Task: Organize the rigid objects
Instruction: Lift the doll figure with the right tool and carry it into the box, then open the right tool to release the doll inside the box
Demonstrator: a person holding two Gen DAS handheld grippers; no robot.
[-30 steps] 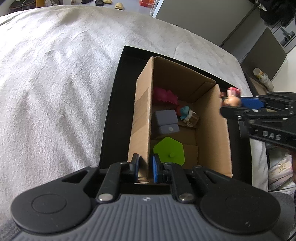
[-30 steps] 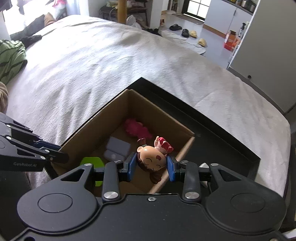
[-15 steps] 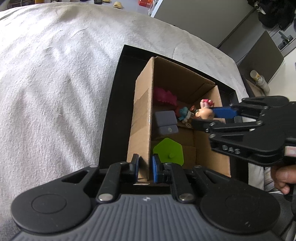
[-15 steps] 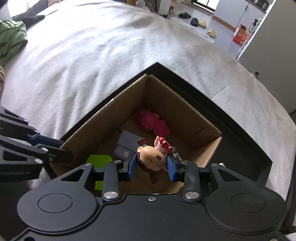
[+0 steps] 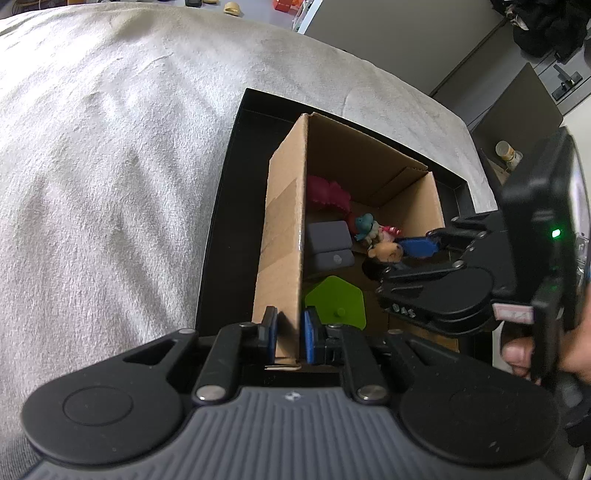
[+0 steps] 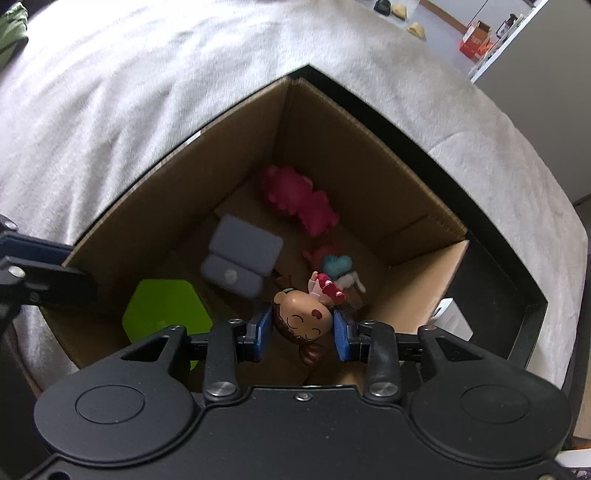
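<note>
An open cardboard box (image 5: pixel 280 236) (image 6: pixel 354 155) sits in a black tray (image 5: pixel 229 192) on a white bed. My left gripper (image 5: pixel 289 334) is shut on the box's near left wall. My right gripper (image 6: pixel 303 328) is shut on a brown-haired doll figure (image 6: pixel 301 317), held low inside the box; the figure also shows in the left wrist view (image 5: pixel 384 251). On the box floor lie a green hexagon piece (image 6: pixel 166 310), a grey block (image 6: pixel 242 254), a pink toy (image 6: pixel 295 199) and a small teal-and-white figure (image 6: pixel 338 269).
The white blanket (image 5: pixel 110 184) surrounds the tray. A white object (image 6: pixel 452 319) lies in the tray right of the box. A grey cabinet (image 5: pixel 406 48) stands beyond the bed, with shoes on the floor (image 6: pixel 413 26).
My right gripper has carried the doll figure from above the box's right rim down into the box. My left gripper has kept its hold on the box wall.
</note>
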